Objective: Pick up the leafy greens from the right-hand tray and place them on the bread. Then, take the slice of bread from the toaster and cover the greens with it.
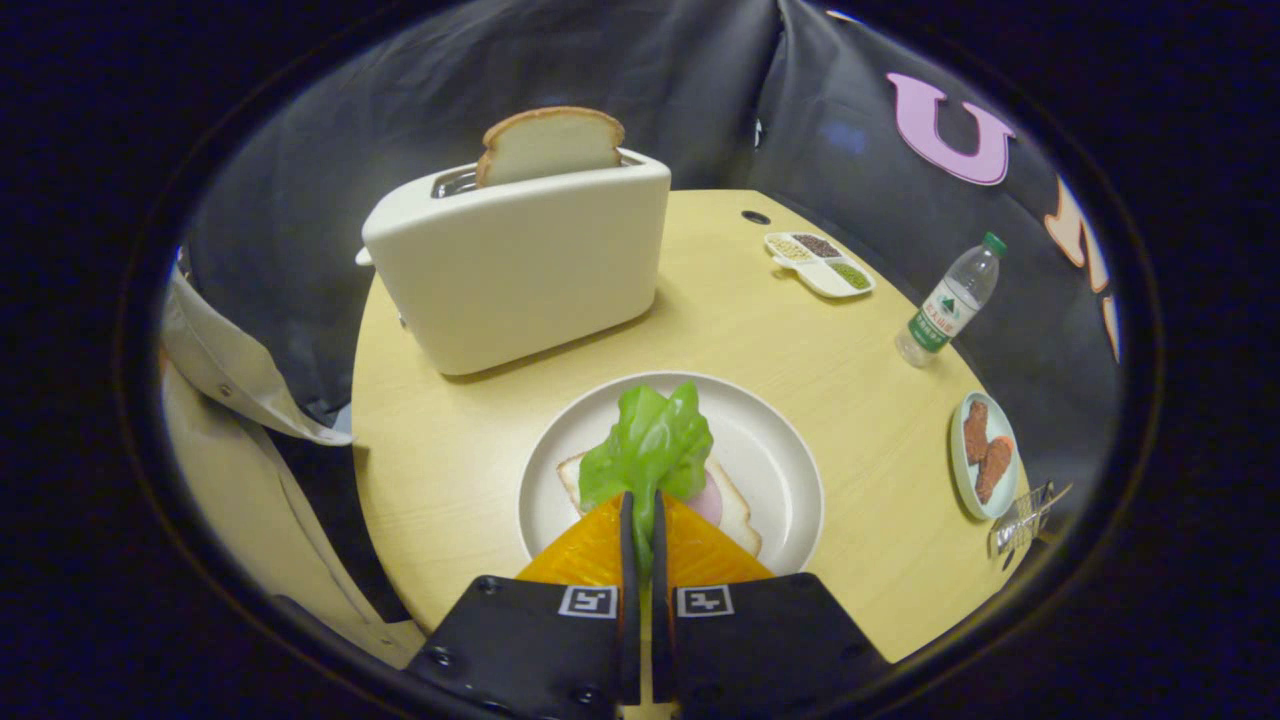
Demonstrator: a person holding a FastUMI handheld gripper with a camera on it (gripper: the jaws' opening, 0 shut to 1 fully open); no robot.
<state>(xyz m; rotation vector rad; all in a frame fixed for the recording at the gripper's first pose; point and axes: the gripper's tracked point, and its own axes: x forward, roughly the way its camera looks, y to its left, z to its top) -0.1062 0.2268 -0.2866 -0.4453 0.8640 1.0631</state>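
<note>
Gripper view: gripper (640, 505) over a round wooden table (800, 350).
Jaws: nearly closed, both fingers pinching the stem of the leafy greens (648, 448).
Greens: held above the bread slice (735, 515) on the white plate (775, 450) — whether they touch it cannot be told.
Toaster (520, 265): beyond the plate, second bread slice (550, 143) standing in its slot.
Right of the plate: water bottle (947, 302), divided dish (820, 263), small tray (985, 455) — well apart.

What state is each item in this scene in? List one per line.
Gripper: jaws shut on the leafy greens.
Leafy greens: held over the bread on the plate.
Bread on the plate: lying flat, partly covered.
Toaster: upright, bread slice sticking out of its slot.
Water bottle: upright, capped.
</note>
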